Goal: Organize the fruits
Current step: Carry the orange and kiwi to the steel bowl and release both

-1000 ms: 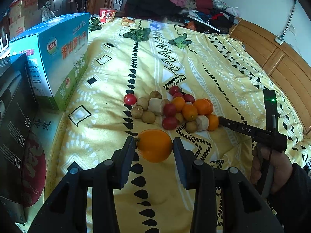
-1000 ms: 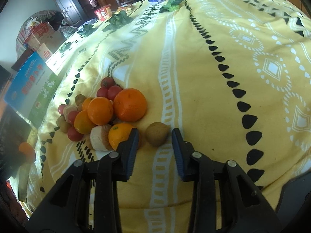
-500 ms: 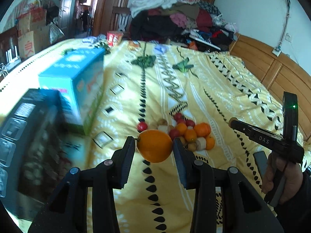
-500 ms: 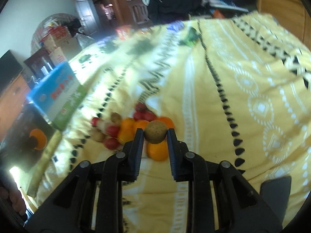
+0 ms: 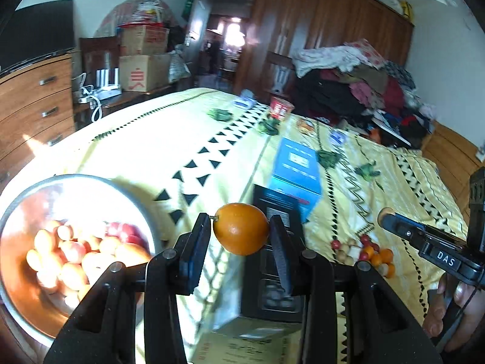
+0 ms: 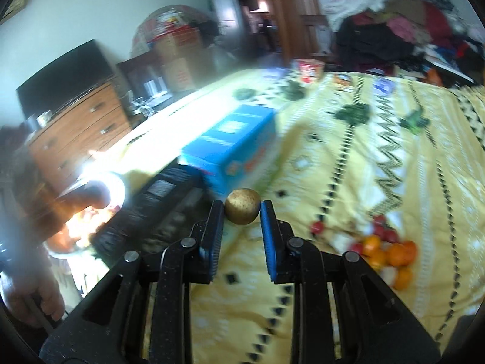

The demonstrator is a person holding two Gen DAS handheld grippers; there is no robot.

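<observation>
My left gripper [image 5: 240, 230] is shut on an orange [image 5: 241, 233] and holds it in the air above the bed. A metal bowl [image 5: 133, 195] with several fruits in it sits at the lower left, left of the gripper. My right gripper [image 6: 242, 210] is shut on a brown kiwi [image 6: 242, 210], also lifted. The bowl shows in the right wrist view [image 6: 119, 186] at the far left, glaring and blurred. A pile of loose fruits [image 5: 363, 250] lies on the yellow bedspread at the right; it also shows in the right wrist view [image 6: 382, 250].
A blue box [image 5: 297, 166] and a black box [image 5: 272, 273] lie on the bed between the bowl and the fruit pile. A wooden dresser [image 5: 36, 103] stands at the left. Clothes [image 5: 348, 91] are heaped at the far end. Green leaves [image 6: 353, 112] are scattered on the bedspread.
Both grippers have lifted off the bedspread and swung left, away from the fruit pile. The right gripper closed on the kiwi and raised it. The bowl has come into view.
</observation>
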